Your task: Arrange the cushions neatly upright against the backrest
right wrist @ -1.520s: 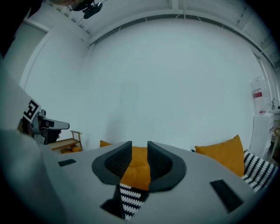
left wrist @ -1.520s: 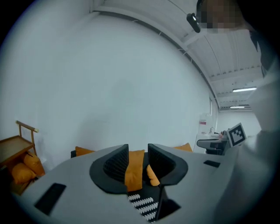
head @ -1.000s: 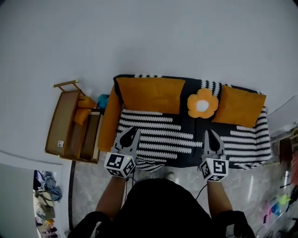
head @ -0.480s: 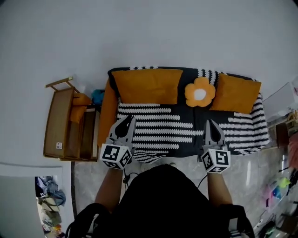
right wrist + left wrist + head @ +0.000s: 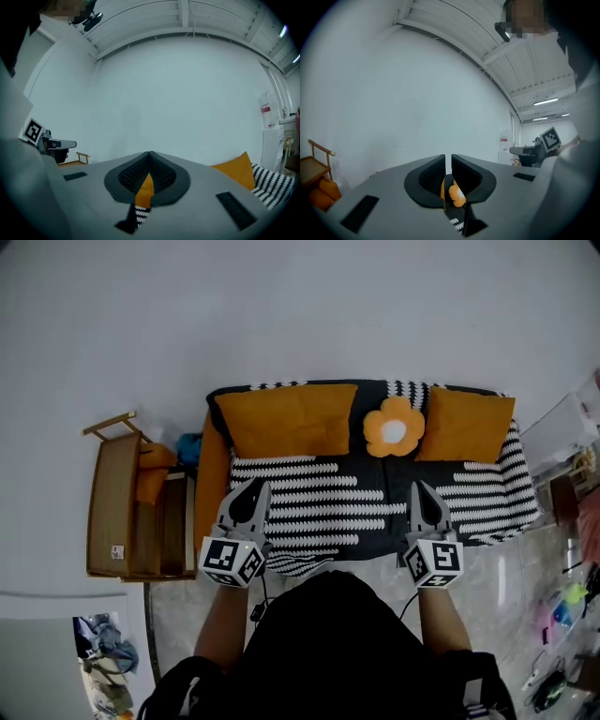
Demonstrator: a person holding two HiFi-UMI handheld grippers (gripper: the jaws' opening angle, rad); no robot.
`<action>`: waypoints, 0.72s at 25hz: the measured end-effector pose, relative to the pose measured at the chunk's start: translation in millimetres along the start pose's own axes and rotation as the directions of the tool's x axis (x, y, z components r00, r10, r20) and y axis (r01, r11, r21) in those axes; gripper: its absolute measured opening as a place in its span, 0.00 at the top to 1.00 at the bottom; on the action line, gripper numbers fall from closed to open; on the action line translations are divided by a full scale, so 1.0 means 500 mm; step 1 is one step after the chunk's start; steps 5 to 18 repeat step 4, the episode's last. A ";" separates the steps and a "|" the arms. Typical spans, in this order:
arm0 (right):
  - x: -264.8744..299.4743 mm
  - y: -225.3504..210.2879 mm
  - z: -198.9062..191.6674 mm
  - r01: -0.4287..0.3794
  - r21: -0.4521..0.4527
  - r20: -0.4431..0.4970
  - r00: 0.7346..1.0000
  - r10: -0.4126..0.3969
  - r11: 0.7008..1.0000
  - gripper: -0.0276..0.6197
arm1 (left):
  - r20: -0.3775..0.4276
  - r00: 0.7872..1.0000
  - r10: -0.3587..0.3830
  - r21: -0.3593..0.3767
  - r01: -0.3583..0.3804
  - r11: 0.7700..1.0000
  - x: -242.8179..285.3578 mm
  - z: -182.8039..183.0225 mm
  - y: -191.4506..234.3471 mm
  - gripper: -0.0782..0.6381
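A sofa (image 5: 375,512) stands with its back to the wall (image 5: 300,306). Three cushions stand along its backrest: a wide cushion (image 5: 286,420) at left, a flower cushion (image 5: 394,427) just right of it, and a right cushion (image 5: 466,425) at the far end. A side cushion (image 5: 211,479) stands against the sofa's left arm. A wooden rack (image 5: 117,507) sits on the floor left of the sofa. The left gripper (image 5: 255,486) and right gripper (image 5: 418,487) hang well apart over the seat's front edge.
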State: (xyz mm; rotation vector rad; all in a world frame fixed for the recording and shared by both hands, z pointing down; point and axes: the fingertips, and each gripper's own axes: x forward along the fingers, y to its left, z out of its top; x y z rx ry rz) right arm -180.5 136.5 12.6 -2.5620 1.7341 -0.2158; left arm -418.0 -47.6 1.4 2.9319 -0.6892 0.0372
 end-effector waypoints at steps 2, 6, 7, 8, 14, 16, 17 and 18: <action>-0.002 -0.003 0.001 0.001 0.003 -0.001 1.000 -0.001 1.000 0.91 | -0.005 1.000 -0.008 -0.001 0.008 1.000 0.001 -0.003 -0.007 0.82; -0.006 -0.008 0.000 0.005 0.009 -0.004 1.000 -0.004 1.000 0.91 | -0.013 1.000 -0.017 -0.004 0.017 1.000 0.000 -0.008 -0.016 0.82; -0.006 -0.008 0.000 0.005 0.009 -0.004 1.000 -0.004 1.000 0.91 | -0.013 1.000 -0.017 -0.004 0.017 1.000 0.000 -0.008 -0.016 0.82; -0.006 -0.008 0.000 0.005 0.009 -0.004 1.000 -0.004 1.000 0.91 | -0.013 1.000 -0.017 -0.004 0.017 1.000 0.000 -0.008 -0.016 0.82; -0.006 -0.008 0.000 0.005 0.009 -0.004 1.000 -0.004 1.000 0.91 | -0.013 1.000 -0.017 -0.004 0.017 1.000 0.000 -0.008 -0.016 0.82; -0.006 -0.008 0.000 0.005 0.009 -0.004 1.000 -0.004 1.000 0.91 | -0.013 1.000 -0.017 -0.004 0.017 1.000 0.000 -0.008 -0.016 0.82; -0.006 -0.008 0.000 0.005 0.009 -0.004 1.000 -0.004 1.000 0.91 | -0.013 1.000 -0.017 -0.004 0.017 1.000 0.000 -0.008 -0.016 0.82; -0.006 -0.008 0.000 0.005 0.009 -0.004 1.000 -0.004 1.000 0.91 | -0.013 1.000 -0.017 -0.004 0.017 1.000 0.000 -0.008 -0.016 0.82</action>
